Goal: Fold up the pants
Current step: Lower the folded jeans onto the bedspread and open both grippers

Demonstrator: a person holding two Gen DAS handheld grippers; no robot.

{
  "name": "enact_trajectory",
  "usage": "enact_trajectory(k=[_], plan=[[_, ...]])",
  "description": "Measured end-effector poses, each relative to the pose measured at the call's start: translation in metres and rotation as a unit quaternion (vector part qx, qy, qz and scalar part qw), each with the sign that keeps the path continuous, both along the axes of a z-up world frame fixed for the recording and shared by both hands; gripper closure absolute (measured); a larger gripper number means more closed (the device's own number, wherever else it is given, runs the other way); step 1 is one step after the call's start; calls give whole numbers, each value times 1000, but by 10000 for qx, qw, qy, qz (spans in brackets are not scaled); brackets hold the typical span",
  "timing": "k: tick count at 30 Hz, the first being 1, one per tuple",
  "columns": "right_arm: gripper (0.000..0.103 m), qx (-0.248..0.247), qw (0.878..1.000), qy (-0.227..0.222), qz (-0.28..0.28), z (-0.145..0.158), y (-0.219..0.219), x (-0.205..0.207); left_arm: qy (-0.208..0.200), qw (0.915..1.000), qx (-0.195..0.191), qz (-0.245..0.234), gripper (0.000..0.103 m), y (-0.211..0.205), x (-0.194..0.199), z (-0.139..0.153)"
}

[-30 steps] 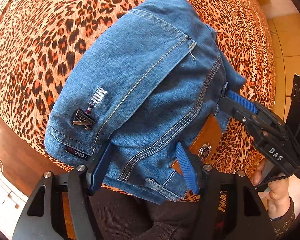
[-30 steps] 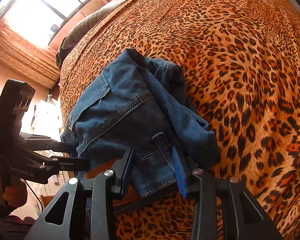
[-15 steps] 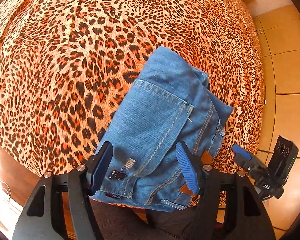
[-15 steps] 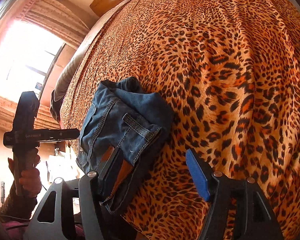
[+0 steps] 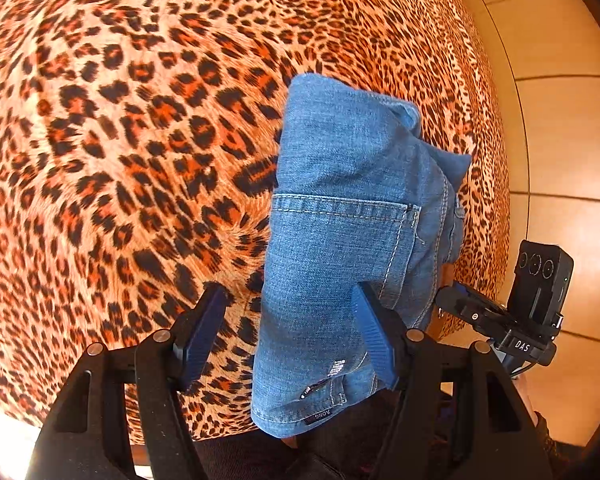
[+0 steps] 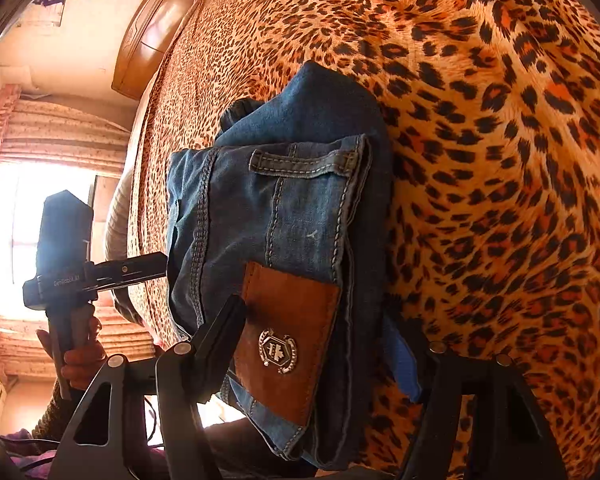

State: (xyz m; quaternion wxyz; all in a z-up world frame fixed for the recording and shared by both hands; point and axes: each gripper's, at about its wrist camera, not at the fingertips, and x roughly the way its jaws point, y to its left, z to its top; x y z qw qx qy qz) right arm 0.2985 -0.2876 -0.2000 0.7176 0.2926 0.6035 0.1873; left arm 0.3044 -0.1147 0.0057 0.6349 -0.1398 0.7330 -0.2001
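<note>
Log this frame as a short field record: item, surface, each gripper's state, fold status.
item: blue denim jeans, folded into a compact bundle; brown leather waistband patch facing up in the right wrist view
surface: leopard-print bedspread, bundle near its edge
left gripper: open, jaws astride the bundle's near end
right gripper: open, jaws either side of the waistband end
fold status: looks finished, bundle lying released
beyond bed: tan tiled floor

Leopard bed, tiled floor, bright window

A leopard-print bedspread (image 5: 140,140) covers the bed; tan floor tiles (image 5: 560,140) lie beside it, a wooden headboard (image 6: 156,28) at its far end, curtains (image 6: 60,136) round the window (image 6: 4,232).
</note>
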Motion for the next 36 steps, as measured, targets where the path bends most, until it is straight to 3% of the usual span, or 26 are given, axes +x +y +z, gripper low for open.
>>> enact_trajectory(k=[3,7,12,31,36], plan=[[32,49,9990,-92,-432,-1,2,-8,135,9994,-122,-306,34,-15,4,-6],[32,162,9961,-101,-857,-4,-8,-24,-41,9987,-31,-505,28,-26,7,-1],[32,10,9964,-101,-837,-2,-5,-25,-383,9974,220,-575,28,-40,3,2],[23,-158,9939,33,-1091,0,4,-15,-278,9963,198,-792,27,-48,12,-2],[27,-348,9960,-122,-817,7,21,-1,98,9972,-433,-604,27,-57,20,-6]])
